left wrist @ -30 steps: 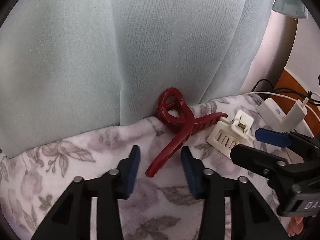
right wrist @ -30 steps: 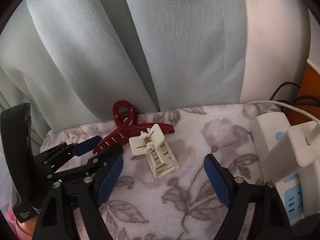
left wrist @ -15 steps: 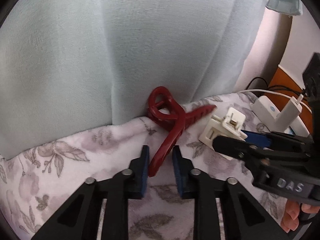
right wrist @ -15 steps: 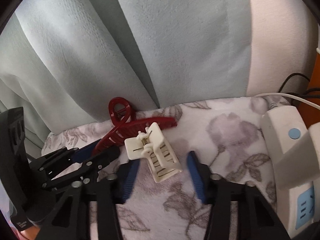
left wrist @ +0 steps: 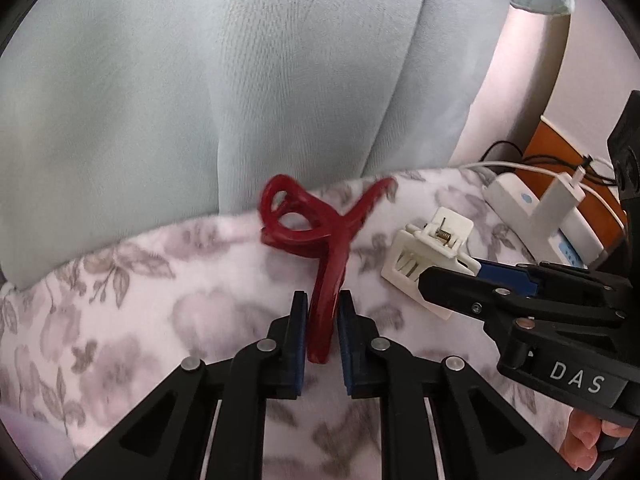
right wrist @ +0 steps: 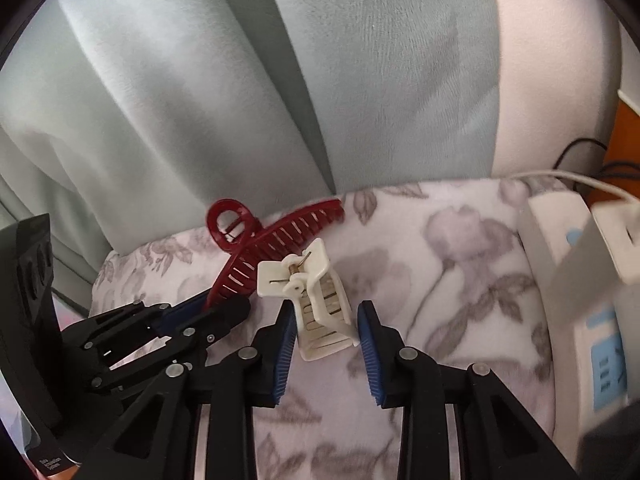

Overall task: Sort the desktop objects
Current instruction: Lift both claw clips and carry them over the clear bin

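We've got the left gripper [left wrist: 322, 312] clamped on the red hair claw [left wrist: 320, 236]. Our right gripper [right wrist: 326, 332] is closing around the white hair clip [right wrist: 316, 304], with a gap on one side. Both sit on the floral cloth [right wrist: 440, 280]; nothing sorted yet.

On the floral fleece blanket [right wrist: 460, 264] before the pale curtain [right wrist: 360, 80], your dark red plastic claw clip [left wrist: 320, 240] lies left of the cream plastic claw clip [right wrist: 316, 304]; the white power strip [right wrist: 580, 300] sits right.
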